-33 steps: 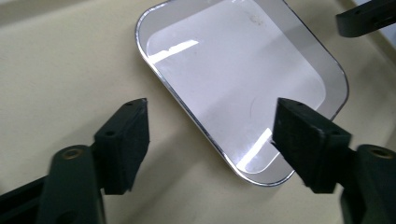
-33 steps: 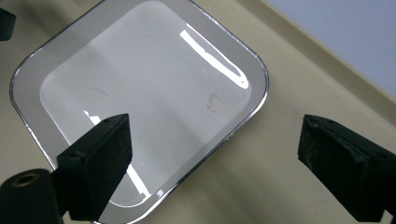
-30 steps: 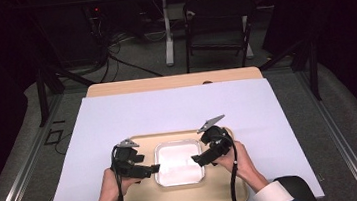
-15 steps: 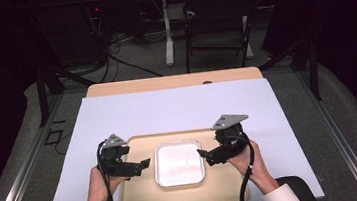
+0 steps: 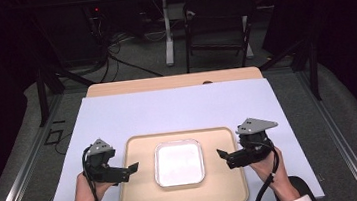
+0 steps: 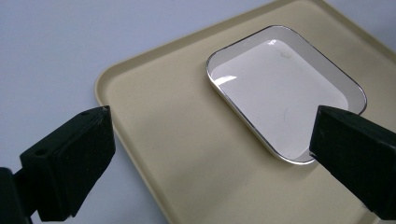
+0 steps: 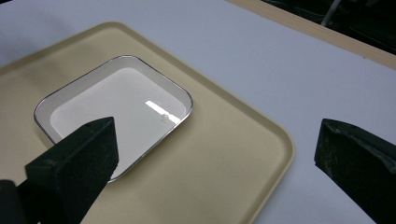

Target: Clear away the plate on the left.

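Note:
A white rectangular dish with a silver rim lies empty in the middle of a beige tray. My left gripper hovers over the tray's left edge and points at the dish. Its jaws have just been opening and are open with nothing between them. My right gripper hangs over the tray's right part, facing the dish. It is open too after just opening, and it holds nothing. The left gripper view looks past the left gripper at the dish and tray. The right gripper view shows the right gripper, the dish and the tray.
A white sheet covers the table under the tray, and a strip of wooden tabletop shows at the far edge. Beyond the table stand a dark chair and a desk leg, with cables on the floor.
Both grippers have drawn outward and up from the dish's left and right edges to the tray's sides. The dish and tray lie where they were.

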Action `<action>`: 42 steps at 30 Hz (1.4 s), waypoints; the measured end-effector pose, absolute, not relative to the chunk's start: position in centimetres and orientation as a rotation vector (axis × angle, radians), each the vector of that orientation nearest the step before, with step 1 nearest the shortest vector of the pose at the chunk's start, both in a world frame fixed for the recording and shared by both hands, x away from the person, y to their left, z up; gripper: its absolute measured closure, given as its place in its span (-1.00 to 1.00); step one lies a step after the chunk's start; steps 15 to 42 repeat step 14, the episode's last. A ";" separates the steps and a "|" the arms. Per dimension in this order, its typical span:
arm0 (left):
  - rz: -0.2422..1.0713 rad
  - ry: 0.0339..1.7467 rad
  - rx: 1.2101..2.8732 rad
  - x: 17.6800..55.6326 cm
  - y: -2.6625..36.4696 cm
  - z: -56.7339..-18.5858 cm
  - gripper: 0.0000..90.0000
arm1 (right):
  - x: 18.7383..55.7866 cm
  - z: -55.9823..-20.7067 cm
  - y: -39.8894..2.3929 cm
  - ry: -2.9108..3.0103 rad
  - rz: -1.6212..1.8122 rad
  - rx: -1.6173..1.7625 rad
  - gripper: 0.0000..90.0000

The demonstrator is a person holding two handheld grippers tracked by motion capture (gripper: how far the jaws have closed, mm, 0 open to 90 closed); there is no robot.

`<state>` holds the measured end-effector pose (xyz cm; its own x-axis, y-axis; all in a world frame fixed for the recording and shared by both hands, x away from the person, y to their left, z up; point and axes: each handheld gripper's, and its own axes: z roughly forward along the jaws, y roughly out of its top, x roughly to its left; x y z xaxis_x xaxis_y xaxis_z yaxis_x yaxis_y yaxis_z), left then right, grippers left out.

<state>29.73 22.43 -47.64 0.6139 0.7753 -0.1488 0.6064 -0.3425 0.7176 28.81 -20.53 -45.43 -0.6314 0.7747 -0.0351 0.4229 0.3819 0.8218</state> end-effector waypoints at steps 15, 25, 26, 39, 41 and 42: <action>0.280 1.147 2.017 29.3 24.4 -48.4 -1.00 | 26.7 -47.1 -24.9 2.164 1.128 1.168 -1.00; 0.280 1.147 2.017 29.3 24.4 -48.4 -1.00 | 26.7 -47.1 -24.9 2.164 1.128 1.168 -1.00; 0.280 1.147 2.017 29.3 24.4 -48.4 -1.00 | 26.7 -47.1 -24.9 2.164 1.128 1.168 -1.00; 0.280 1.147 2.017 29.3 24.4 -48.4 -1.00 | 26.7 -47.1 -24.9 2.164 1.128 1.168 -1.00; 0.280 1.147 2.017 29.3 24.4 -48.4 -1.00 | 26.7 -47.1 -24.9 2.164 1.128 1.168 -1.00; 0.280 1.147 2.017 29.3 24.4 -48.4 -1.00 | 26.7 -47.1 -24.9 2.164 1.128 1.168 -1.00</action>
